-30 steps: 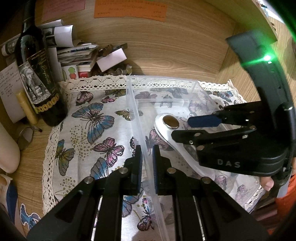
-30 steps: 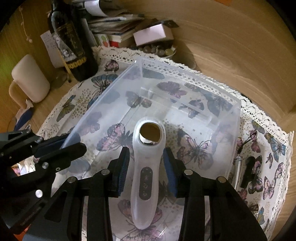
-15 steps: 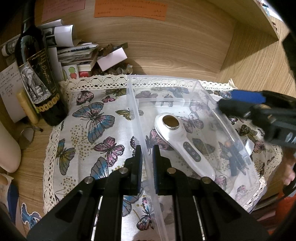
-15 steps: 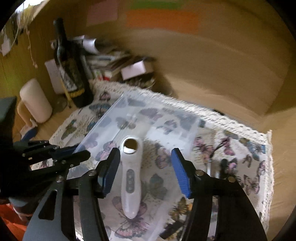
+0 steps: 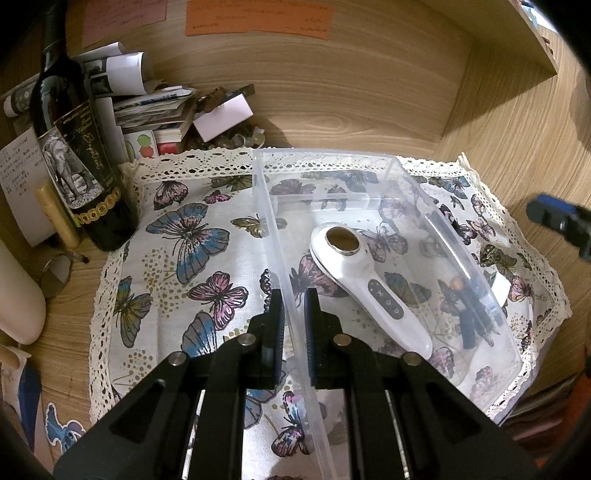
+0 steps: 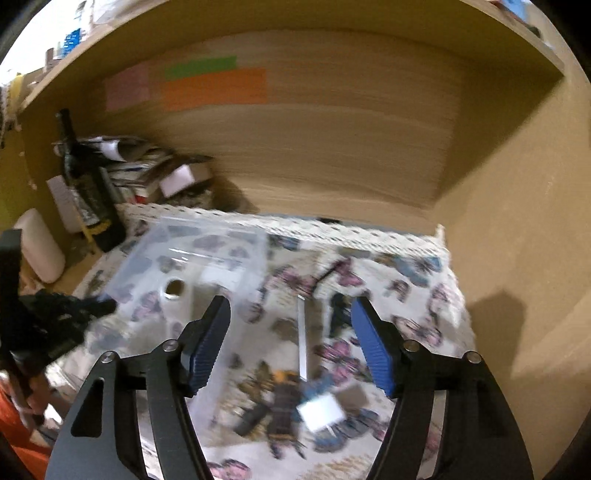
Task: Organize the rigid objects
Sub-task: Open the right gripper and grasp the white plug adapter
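Bin [image 5: 369, 177]: clear, glossy plastic with smooth walls. Device [image 5: 369, 291] inside it: smooth white plastic, slight sheen, with a polished metal disc in its head. Cloth [image 5: 177, 266]: matt woven fabric printed with butterflies, lace-edged. Desk [image 5: 498, 122] and back panel: wood-grain laminate, smooth, low sheen. Bottle [image 5: 74, 147]: dark glossy glass with a paper label. Notes [image 5: 258, 16] on the panel: matt paper. Left gripper [image 5: 293, 321]: matt black plastic, blue ribbed pads, bright metal pins.

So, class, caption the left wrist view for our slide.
Left gripper clamps the clear bin's wall; white handheld device lies inside.
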### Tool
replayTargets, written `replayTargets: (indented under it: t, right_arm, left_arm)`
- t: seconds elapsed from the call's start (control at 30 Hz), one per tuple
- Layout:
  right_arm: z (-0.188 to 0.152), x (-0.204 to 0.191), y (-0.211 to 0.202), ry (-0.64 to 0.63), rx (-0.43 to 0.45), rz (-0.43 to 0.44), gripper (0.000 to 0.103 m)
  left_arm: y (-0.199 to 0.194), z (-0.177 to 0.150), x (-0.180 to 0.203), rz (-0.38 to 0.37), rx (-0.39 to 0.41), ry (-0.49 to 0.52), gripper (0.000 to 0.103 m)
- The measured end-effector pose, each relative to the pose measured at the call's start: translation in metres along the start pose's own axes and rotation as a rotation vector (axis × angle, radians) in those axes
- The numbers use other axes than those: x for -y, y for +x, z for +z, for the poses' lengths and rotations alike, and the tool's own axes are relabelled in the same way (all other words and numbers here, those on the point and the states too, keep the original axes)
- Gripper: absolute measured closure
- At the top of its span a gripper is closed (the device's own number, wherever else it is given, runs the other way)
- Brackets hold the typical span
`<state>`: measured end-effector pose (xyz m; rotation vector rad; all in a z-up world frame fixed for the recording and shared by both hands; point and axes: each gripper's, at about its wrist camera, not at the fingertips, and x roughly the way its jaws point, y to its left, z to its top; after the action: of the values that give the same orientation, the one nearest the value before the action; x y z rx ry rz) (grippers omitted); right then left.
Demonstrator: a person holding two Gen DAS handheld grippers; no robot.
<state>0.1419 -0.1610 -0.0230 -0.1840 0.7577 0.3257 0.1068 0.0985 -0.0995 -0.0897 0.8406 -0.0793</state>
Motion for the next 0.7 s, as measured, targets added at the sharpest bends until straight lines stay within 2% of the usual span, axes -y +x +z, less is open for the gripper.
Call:
replayTargets:
  t: [0.17,0.47,0.7]
  right_arm:
    - [-0.024,0.018,0.011,0.050,-0.061,-0.022,0.038]
    - [-0.069,0.031,0.033,0.176,-0.152,0.001,0.038]
    - [-0.082,0.034,0.044,0.201,-0.182,-0.003,0.038]
  left_arm:
    - [0.000,0.000,0.001,0.002,-0.001,0.001,0.093]
    - [0.000,0.000,0.002,0.001,-0.002,0.005,0.093]
    - [0.000,-0.002,0.004,-0.005,-0.005,0.006,0.093]
